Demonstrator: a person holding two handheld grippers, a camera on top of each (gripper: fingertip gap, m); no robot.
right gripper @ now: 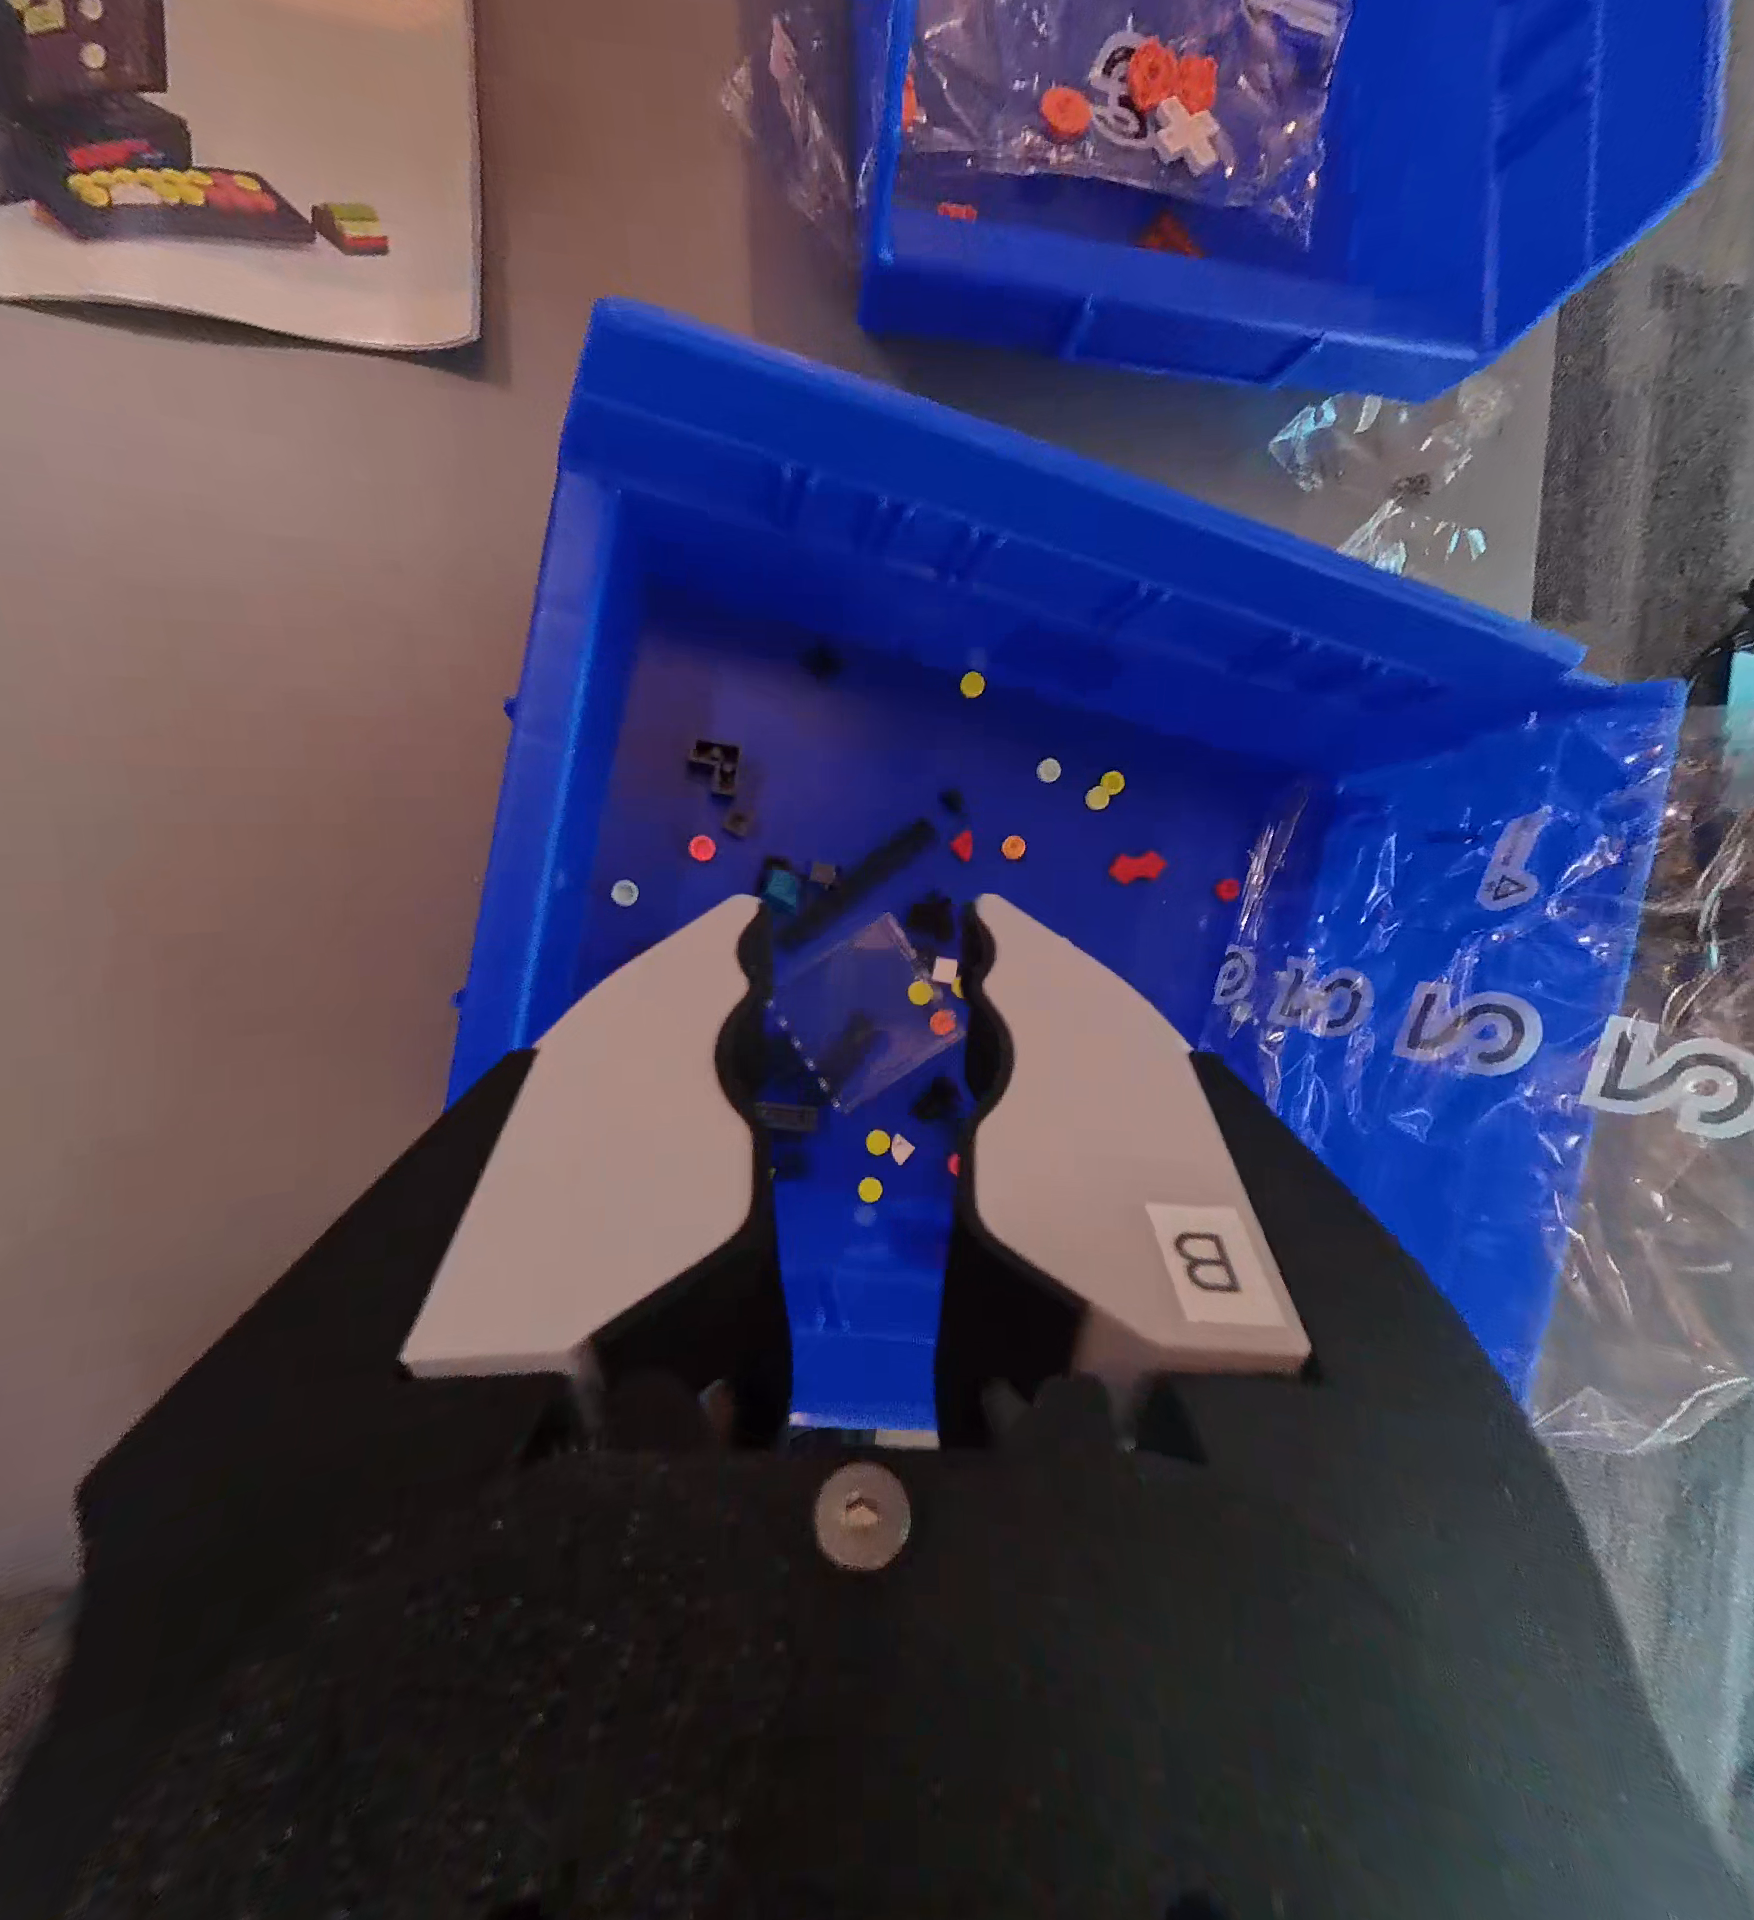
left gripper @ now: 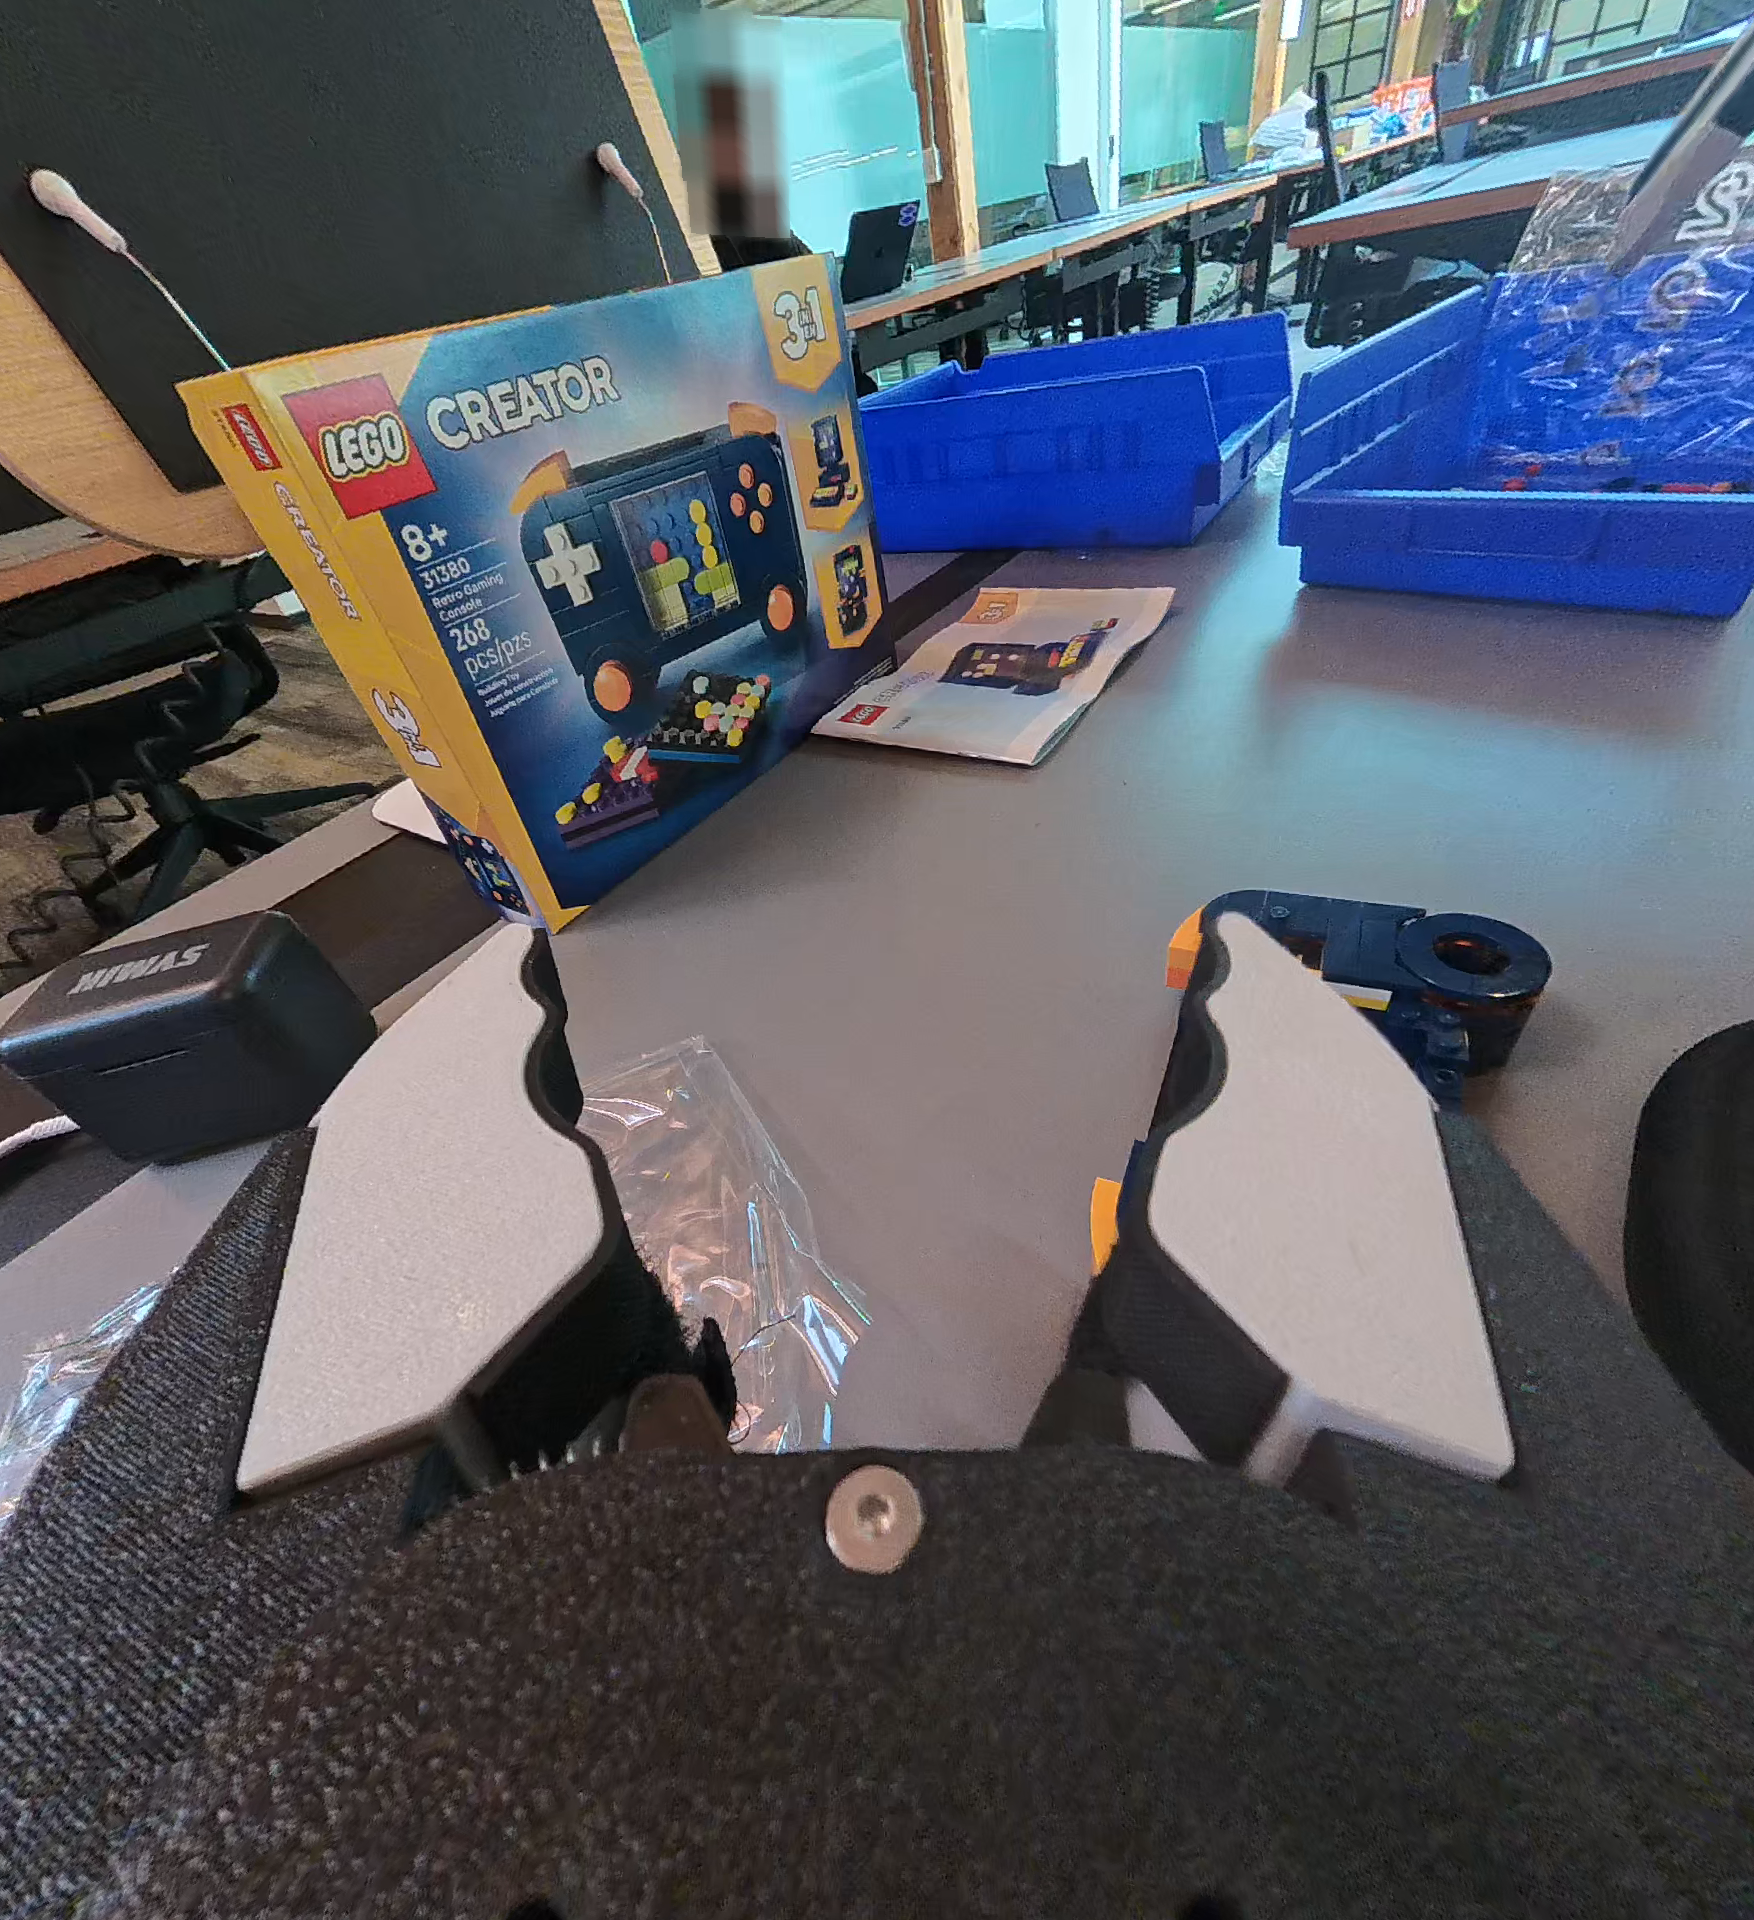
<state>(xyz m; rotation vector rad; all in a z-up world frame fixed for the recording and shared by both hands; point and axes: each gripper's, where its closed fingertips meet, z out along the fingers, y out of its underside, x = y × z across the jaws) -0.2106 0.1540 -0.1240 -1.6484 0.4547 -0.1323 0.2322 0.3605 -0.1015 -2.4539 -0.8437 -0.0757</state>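
In the left wrist view my left gripper [left gripper: 878, 945] is wide open and empty, low over the grey table [left gripper: 956, 831]. A dark blue brick model with a round ring [left gripper: 1455, 966] lies just behind my right finger [left gripper: 1299, 1195]. A crumpled clear bag [left gripper: 738, 1205] lies under the gap by my left finger. In the right wrist view my right gripper [right gripper: 868, 914] hovers over a blue bin [right gripper: 956, 488] of small loose bricks, its jaws a narrow gap apart. A clear square panel [right gripper: 852, 1023] lies between the fingers; I see no contact with it.
A toy box [left gripper: 561, 582] stands upright at the left, with a booklet [left gripper: 998, 665] beside it and two blue bins [left gripper: 1060, 457] [left gripper: 1538, 540] behind. A black case [left gripper: 177, 1029] sits left. A second bin [right gripper: 1424, 208] holds bagged orange pieces. Clear bags [right gripper: 1475, 997] drape the right. The gap from one gripper's tips to the other's is roughly 50 centimetres. About 20 centimetres separates my left fingertips from the black case [left gripper: 177, 1029].
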